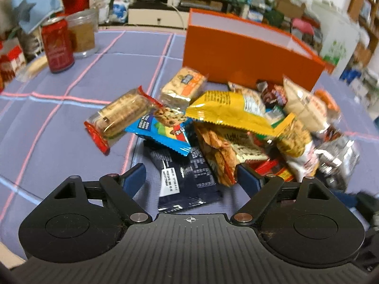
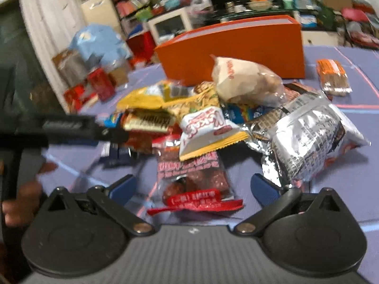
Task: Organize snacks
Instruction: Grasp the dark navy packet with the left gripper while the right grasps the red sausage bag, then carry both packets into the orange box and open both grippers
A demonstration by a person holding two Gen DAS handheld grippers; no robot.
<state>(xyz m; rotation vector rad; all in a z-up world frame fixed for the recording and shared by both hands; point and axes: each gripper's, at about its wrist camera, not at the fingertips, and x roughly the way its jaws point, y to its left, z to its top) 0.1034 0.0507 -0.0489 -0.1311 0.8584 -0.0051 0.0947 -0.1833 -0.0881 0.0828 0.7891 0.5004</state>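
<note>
A heap of snack packs lies on the blue checked tablecloth (image 1: 71,75) in front of an orange box (image 1: 248,64), which also shows in the right wrist view (image 2: 236,52). My left gripper (image 1: 191,177) is open over a dark navy pack (image 1: 187,179); a blue cookie pack (image 1: 163,127), a clear roll of biscuits (image 1: 118,116) and a yellow pack (image 1: 227,108) lie just beyond. My right gripper (image 2: 194,187) is open around a clear pack of red-brown snacks (image 2: 191,179). A silver foil bag (image 2: 305,139) lies to its right.
A red can (image 1: 58,45) and a glass jar (image 1: 83,33) stand at the table's far left. An orange cracker pack (image 2: 334,75) lies apart at the right. The other gripper's black body (image 2: 66,127) reaches in from the left. Cluttered shelves fill the background.
</note>
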